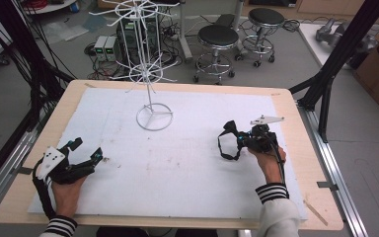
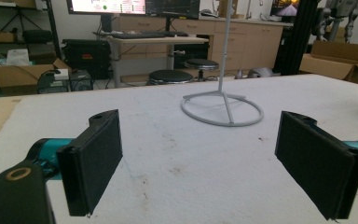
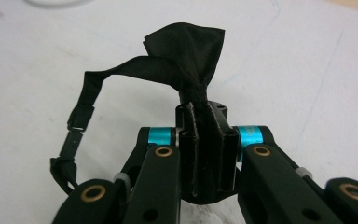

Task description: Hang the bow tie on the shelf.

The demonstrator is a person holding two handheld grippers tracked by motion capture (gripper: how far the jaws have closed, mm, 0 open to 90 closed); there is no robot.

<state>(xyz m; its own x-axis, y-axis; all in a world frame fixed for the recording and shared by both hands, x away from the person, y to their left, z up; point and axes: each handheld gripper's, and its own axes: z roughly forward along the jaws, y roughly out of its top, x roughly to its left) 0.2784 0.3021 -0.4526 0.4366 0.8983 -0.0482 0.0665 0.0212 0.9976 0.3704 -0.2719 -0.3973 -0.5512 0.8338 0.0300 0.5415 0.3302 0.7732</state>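
**Black strap gripped, rack untouched**

The left tool is rested wide open and empty on the table. At centre the white wire rack is seen bare. At right, the black strap is pinched in the closed right tool; hanging seemingly remains undone.

Left hand-held gripper gaping; right hand-held gripper clamped.

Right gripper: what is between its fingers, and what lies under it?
The right gripper is shut on a bunched black fabric piece; its strap loops out to one side. White table cover lies beneath. The pinched part of the fabric is hidden by the fingers.
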